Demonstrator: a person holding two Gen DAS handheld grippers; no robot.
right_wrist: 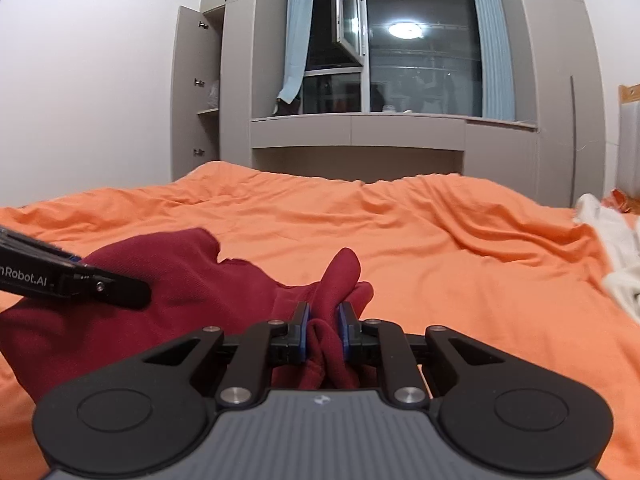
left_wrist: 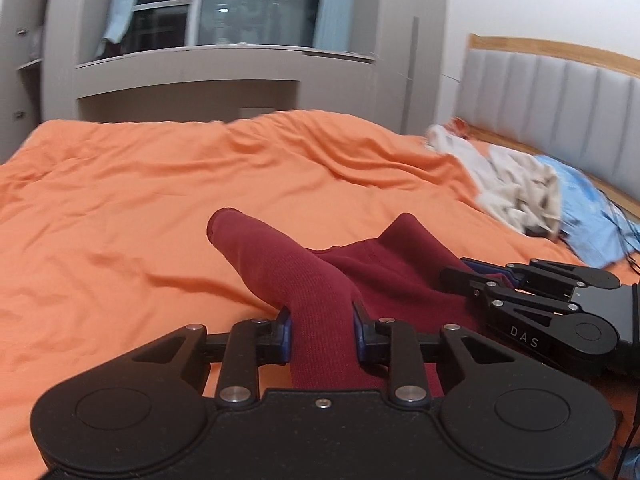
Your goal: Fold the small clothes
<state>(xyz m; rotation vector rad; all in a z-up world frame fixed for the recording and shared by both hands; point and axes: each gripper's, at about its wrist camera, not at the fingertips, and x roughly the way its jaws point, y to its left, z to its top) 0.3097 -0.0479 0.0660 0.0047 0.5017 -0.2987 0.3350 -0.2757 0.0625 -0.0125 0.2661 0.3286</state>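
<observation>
While handling the small dark red ribbed knit garment (left_wrist: pixel 320 280), note how held: clamped at two points and lifted only slightly, sagging onto the rumpled orange bed cover (left_wrist: pixel 120 200) beneath. Note also one tube-like part, sleeve or leg, standing up and forward from the rest.

Grasped on that tube by the left gripper (left_wrist: pixel 322 330), closed against either side of the knit. Pinched at a bunched fold by the right gripper (right_wrist: pixel 323 330), closed tight with cloth squeezed between. Loose and wrinkled between the two grasps.

Judged from this: at the spreading stage, with no clean fold made yet. To do it well, draw the two grippers gently apart until taut in the middle, then lower flat onto the cover before folding over. Keep both grips firm and pull evenly, not in jerks; expect stretch and slip from ribbed knit. Regrasp nearer an edge or seam if possible, to avoid a twisted fold from the bunched pinch. Lay the free end of the tube straight first, or risk a sideways flop.

Work on the smoother middle of the cover, well apart from the crumpled pile of white and beige clothes (left_wrist: pixel 512 184) and the light blue cloth (left_wrist: pixel 588 208) near the grey padded headboard (left_wrist: pixel 560 100). Cannot tell how the near hem lies, hidden under the gripper bodies.
</observation>
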